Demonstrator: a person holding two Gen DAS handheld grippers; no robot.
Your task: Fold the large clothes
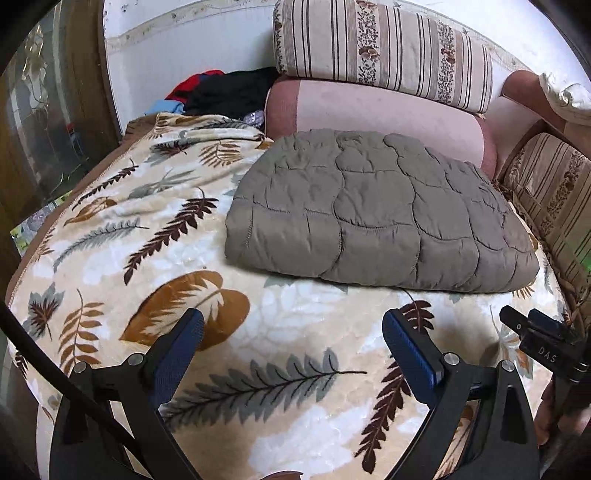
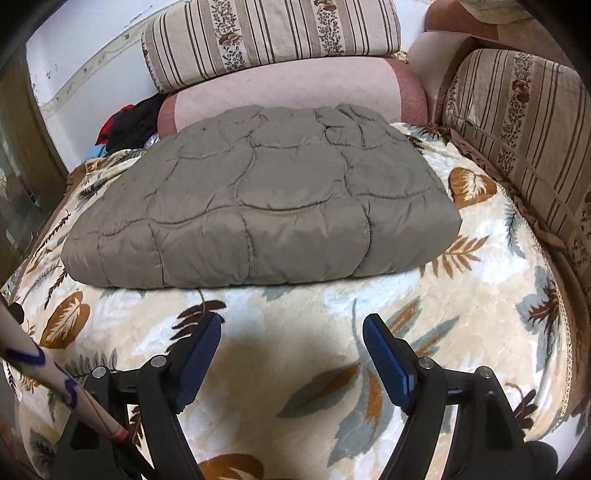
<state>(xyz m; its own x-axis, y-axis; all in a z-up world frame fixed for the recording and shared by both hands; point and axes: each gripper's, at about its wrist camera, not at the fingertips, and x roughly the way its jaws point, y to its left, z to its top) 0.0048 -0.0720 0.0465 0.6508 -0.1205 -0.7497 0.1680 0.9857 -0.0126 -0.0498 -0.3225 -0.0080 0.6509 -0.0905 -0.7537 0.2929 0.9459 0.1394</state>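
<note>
On the leaf-patterned blanket (image 2: 295,332), beyond both grippers, the grey quilted garment (image 2: 258,206) lay folded; my left gripper (image 1: 291,332) and right gripper (image 2: 291,332) stood apart, empty, so I judged pressing its bulging near edge flat best

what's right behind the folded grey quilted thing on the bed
A pink bolster lies right behind the grey quilted item, with a striped floral cushion stacked on it. The bolster's lower edge is hidden by the quilt.

Dark clothes pile (image 1: 225,92) half hidden behind the leaf-print blanket (image 1: 110,229), pink bolster (image 2: 288,92) partly covered by the folded grey quilt (image 2: 258,206), striped cushion (image 1: 554,206) cut by the frame edge.
</note>
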